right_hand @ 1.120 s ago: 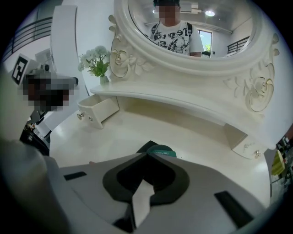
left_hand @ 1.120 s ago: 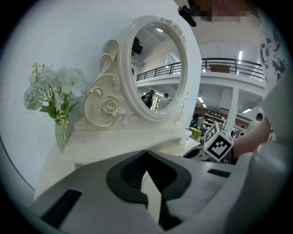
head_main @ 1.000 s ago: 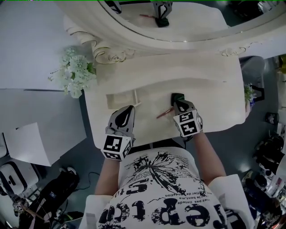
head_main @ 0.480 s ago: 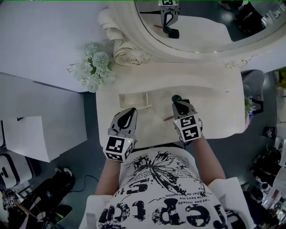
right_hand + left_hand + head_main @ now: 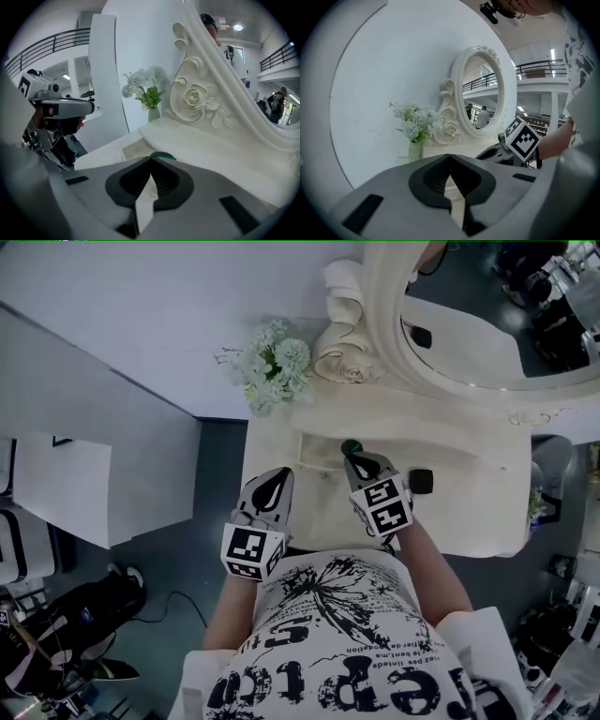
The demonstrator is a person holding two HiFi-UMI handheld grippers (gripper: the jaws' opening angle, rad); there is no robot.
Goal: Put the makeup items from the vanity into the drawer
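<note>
Nearest, the left hand-held gripper [image 5: 279, 474] is held pressed together and empty just short of the drawer [image 5: 135, 149], probably in reserve. The right hand-held gripper [image 5: 355, 458] is likewise closed. Its tips are set at the drawer's right edge with a green item [image 5: 352, 446] against them, apparently for dropping in; a true pinch cannot be confirmed. A black item [image 5: 421, 480] lies on the worktop [image 5: 469, 512], right of the drawer.

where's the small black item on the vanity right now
In the head view, the small black item lies on the vanity top, just right of the right gripper and nearer the front edge than the mirror.
</note>
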